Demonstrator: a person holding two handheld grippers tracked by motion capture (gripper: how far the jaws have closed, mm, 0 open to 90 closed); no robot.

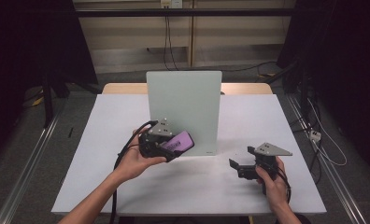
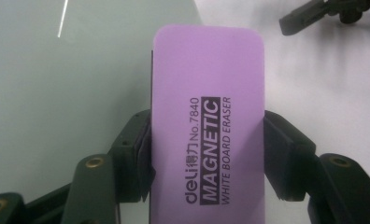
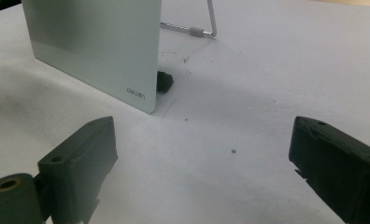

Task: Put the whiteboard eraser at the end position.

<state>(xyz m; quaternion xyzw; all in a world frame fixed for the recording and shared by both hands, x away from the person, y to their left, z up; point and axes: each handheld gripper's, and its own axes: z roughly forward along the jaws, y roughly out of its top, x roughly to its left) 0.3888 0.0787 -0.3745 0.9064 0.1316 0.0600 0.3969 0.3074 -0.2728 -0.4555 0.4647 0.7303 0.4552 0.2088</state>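
Purple eraser (image 2: pixel 207 130) pinched lengthwise in left tool (image 1: pixel 167 143), against whiteboard (image 1: pixel 183 109); right tool (image 3: pixel 206 168) spread.

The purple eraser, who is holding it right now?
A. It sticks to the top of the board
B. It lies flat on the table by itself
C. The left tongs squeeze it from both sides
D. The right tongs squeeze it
C: in the left gripper view the purple eraser sits pinched between both black jaws of the left tongs, while the right tongs stand wide apart with nothing between them.
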